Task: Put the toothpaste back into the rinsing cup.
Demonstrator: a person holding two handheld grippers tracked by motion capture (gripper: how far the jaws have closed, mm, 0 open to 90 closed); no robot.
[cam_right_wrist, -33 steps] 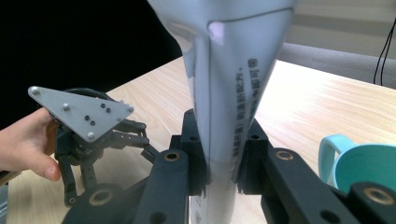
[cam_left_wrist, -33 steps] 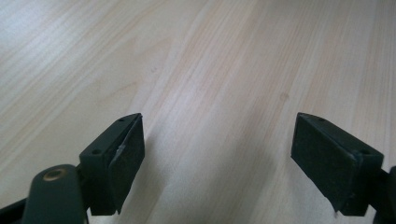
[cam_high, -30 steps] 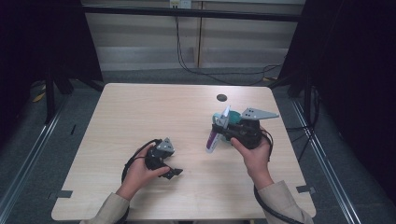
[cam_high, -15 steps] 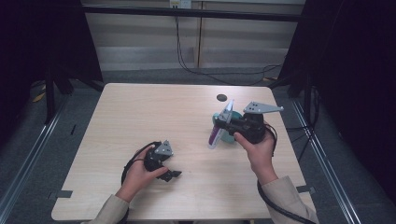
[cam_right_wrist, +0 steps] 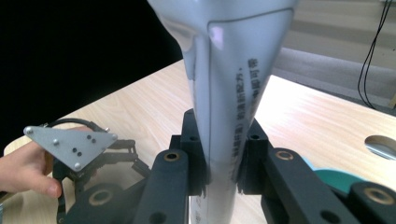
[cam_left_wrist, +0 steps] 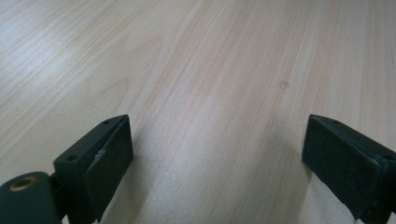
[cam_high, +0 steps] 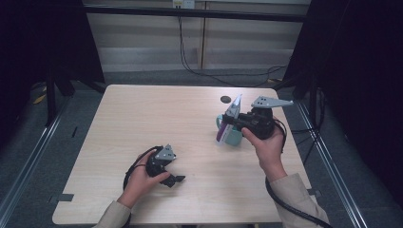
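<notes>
White tube [cam_right_wrist: 229, 84] clamped in right tool [cam_high: 231, 124] has risen; left tool [cam_high: 176, 179] just opened wide, empty.

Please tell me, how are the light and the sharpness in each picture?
High view: soft even light on the table, dark surroundings. Left gripper view: sharp wood grain, faint shadows beside the open jaws. Right gripper view: the tube held between the jaws is sharp at its print, with glare near its top; black background at left.

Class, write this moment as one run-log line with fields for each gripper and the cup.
left gripper: jaws just opened, nothing between | right gripper: shut on tube | teal cup: on table, under tube
</notes>
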